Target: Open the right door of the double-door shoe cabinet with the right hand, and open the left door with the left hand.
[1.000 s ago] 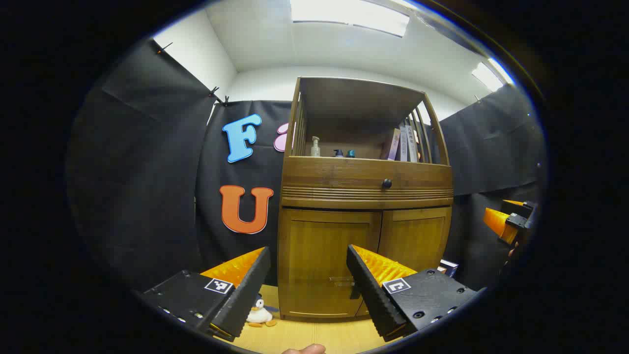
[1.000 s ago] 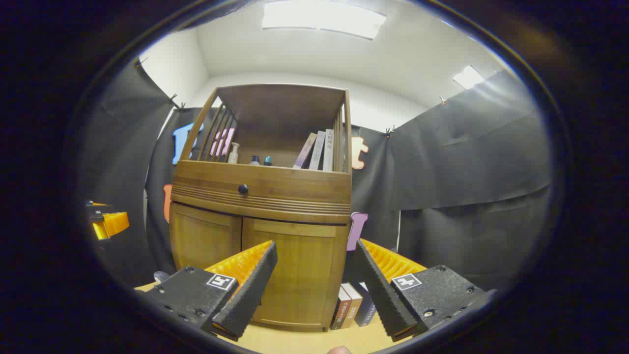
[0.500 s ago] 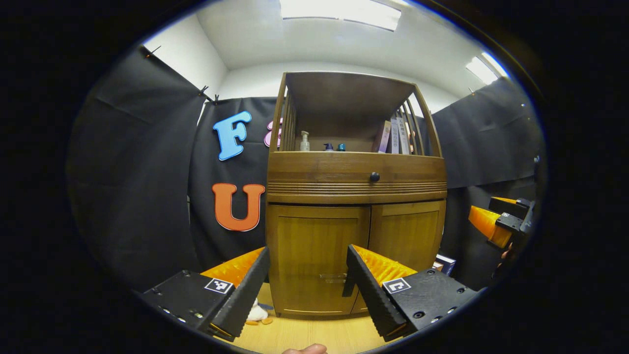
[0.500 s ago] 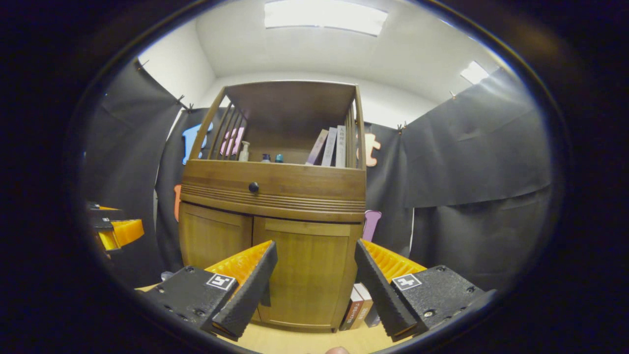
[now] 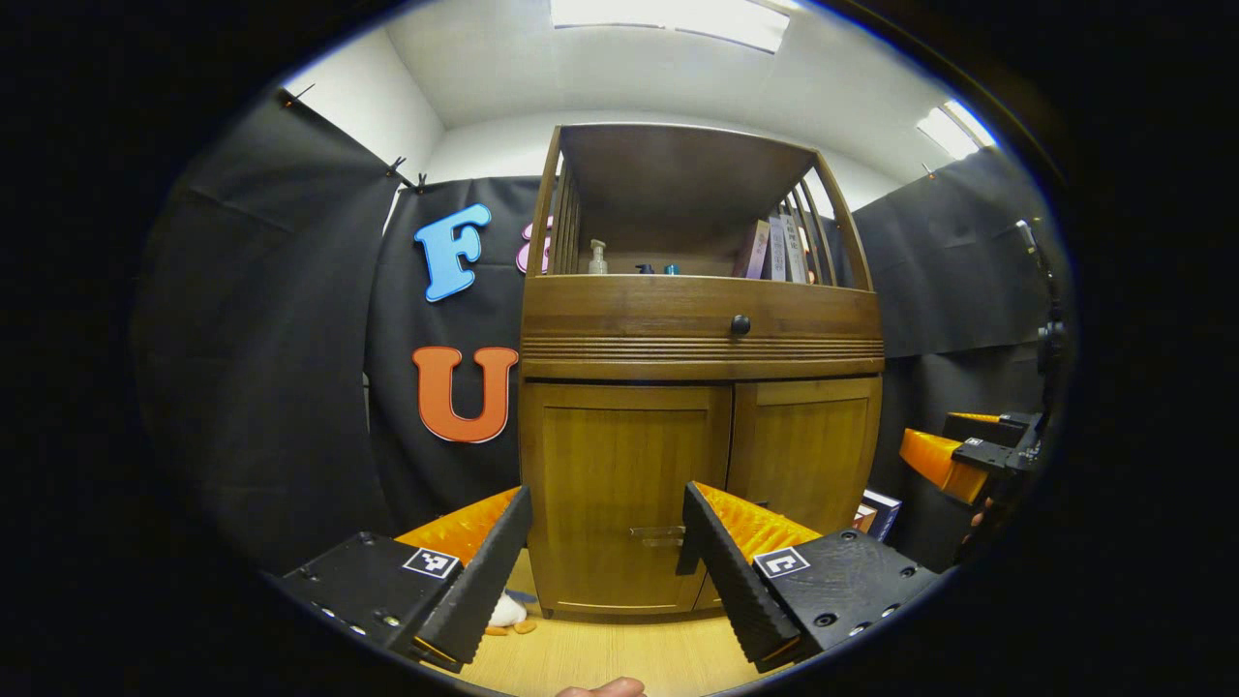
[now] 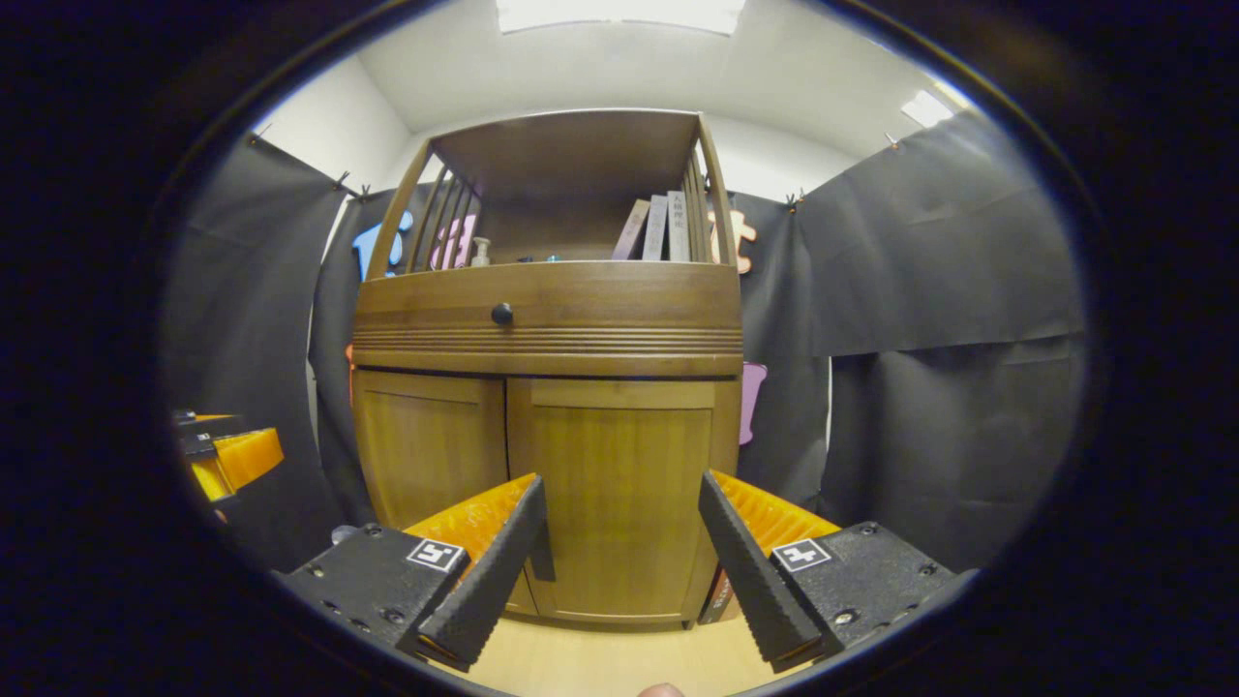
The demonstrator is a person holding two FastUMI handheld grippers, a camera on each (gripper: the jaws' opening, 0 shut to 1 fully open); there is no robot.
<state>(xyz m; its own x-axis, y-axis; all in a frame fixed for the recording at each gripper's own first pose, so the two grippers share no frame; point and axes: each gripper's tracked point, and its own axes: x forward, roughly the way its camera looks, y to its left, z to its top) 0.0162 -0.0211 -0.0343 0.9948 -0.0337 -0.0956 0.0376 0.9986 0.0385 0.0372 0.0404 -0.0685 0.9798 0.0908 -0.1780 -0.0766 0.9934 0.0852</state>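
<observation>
The wooden shoe cabinet (image 5: pixel 702 339) stands ahead with both lower doors closed. In the left gripper view my left gripper (image 5: pixel 607 499) is open, short of the left door (image 5: pixel 619 465), whose small handle (image 5: pixel 656 532) shows between the fingers. The right door (image 5: pixel 803 450) lies beside it. In the right gripper view my right gripper (image 6: pixel 619 484) is open in front of the right door (image 6: pixel 619 484), apart from it. A dark handle (image 6: pixel 545 560) peeks from behind its left finger. The left door (image 6: pixel 431 455) is further left.
A drawer with a round knob (image 5: pixel 740 324) sits above the doors; bottles and books (image 5: pixel 774 250) stand on the open shelf. A plush duck (image 5: pixel 503 612) lies at the cabinet's left foot, books (image 5: pixel 876 511) at its right. The other gripper (image 5: pixel 953 460) shows at the far right.
Both grippers have come nearer the cabinet and tilted more level, so the doors sit larger and more centred between the fingers. Both stay open; the doors stay closed.
</observation>
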